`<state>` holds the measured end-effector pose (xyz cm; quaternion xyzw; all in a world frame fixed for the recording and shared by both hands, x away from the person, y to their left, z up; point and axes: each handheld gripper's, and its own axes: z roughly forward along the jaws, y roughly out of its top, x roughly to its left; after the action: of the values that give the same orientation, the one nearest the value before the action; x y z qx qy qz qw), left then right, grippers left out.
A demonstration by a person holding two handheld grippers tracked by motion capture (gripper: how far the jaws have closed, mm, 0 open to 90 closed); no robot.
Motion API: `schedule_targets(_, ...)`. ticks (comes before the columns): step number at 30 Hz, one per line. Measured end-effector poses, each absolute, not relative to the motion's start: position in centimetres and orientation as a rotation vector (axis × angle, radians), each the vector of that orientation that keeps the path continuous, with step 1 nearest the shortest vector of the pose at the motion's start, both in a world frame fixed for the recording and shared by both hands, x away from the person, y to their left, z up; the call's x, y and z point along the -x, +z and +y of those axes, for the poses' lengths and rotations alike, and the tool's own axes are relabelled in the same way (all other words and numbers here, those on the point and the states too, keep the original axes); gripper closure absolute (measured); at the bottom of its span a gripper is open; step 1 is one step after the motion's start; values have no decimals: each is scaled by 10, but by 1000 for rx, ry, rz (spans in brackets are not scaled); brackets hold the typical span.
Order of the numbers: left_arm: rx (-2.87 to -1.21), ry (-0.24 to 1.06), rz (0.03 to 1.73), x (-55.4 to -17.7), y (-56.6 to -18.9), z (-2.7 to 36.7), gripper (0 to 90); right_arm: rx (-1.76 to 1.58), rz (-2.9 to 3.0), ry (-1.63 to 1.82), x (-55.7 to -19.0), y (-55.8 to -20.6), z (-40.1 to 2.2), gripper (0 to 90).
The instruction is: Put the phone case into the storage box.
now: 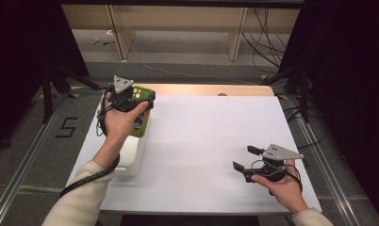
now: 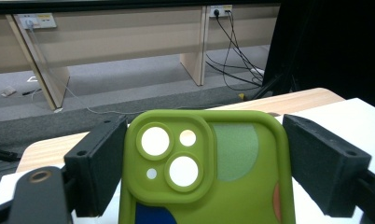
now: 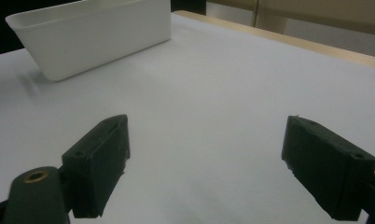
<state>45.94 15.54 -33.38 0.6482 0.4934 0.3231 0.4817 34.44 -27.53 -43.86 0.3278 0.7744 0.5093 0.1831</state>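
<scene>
One green phone case (image 2: 204, 172), one white plastic bin (image 3: 94, 35), two handheld grippers and one white-topped table (image 1: 211, 141).

A white worktop (image 1: 211, 141) carries a white plastic bin (image 3: 92, 35) near its left edge, with wooden furniture legs (image 1: 235, 35) and loose cables (image 1: 265, 44) on the floor beyond.

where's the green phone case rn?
High view, left side: the green phone case sits between the jaws of the left hand-held gripper, above the far end of the white bin.

Lab: floor rails (image 1: 18, 169), trailing cables (image 1: 265, 37)
</scene>
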Motion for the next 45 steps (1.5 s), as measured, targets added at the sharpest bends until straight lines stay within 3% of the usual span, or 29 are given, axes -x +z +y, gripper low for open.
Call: schedule_targets(45, -1565, 806, 1258, -471, -339, 174, 167, -932, 2180, 1436, -345, -439, -276, 165)
